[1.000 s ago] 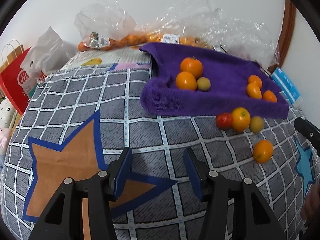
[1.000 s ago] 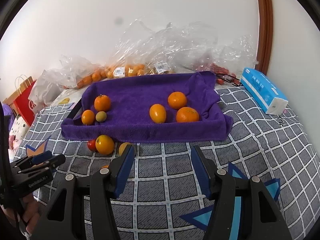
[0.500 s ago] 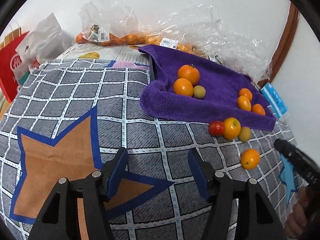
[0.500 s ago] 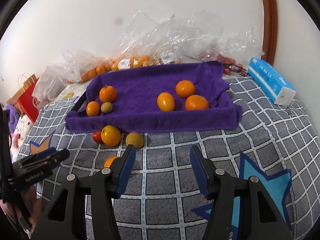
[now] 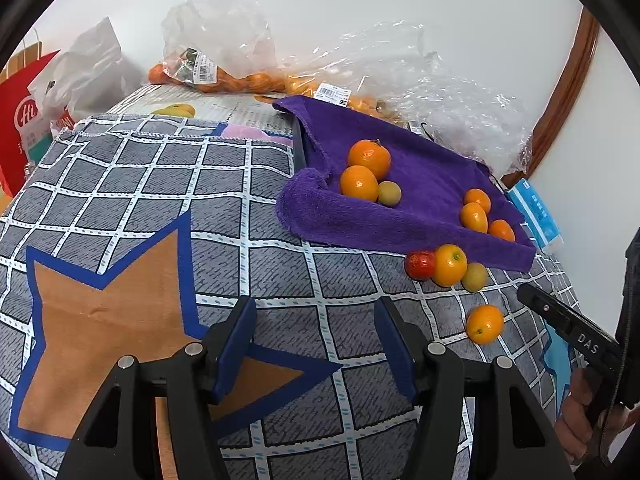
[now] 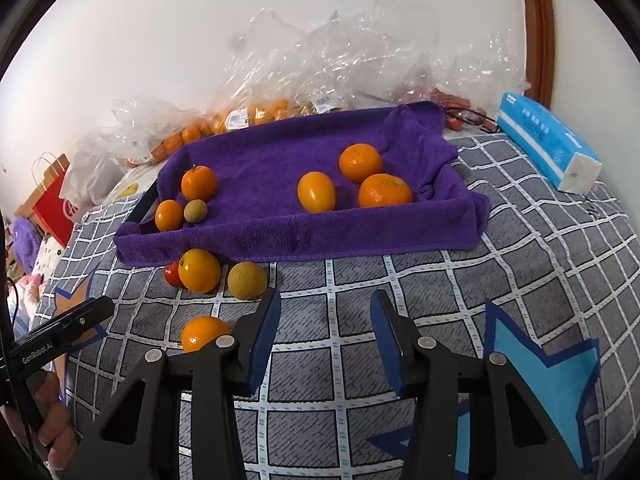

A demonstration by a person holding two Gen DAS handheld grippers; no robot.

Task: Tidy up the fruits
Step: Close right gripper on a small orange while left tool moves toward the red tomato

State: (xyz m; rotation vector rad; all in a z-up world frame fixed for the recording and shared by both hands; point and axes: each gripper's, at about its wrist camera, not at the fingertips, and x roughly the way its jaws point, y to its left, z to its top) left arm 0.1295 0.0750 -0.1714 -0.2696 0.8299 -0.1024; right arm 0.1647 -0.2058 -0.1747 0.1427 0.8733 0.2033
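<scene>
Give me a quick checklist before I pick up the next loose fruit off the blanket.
1. Right gripper empty: ok, nothing sits between its jaws, which have just been closing.
2. Left gripper empty: ok, jaws apart over the checked blanket.
3. Loose fruit within view: ok, a lone orange lies just left of the right gripper; a tomato, an orange and a yellow-green fruit cluster by the towel edge.
4. Room on the purple towel: ok, its middle is bare.
5. Right gripper lined up on the lone orange: not ok, it sits off to the side.
</scene>
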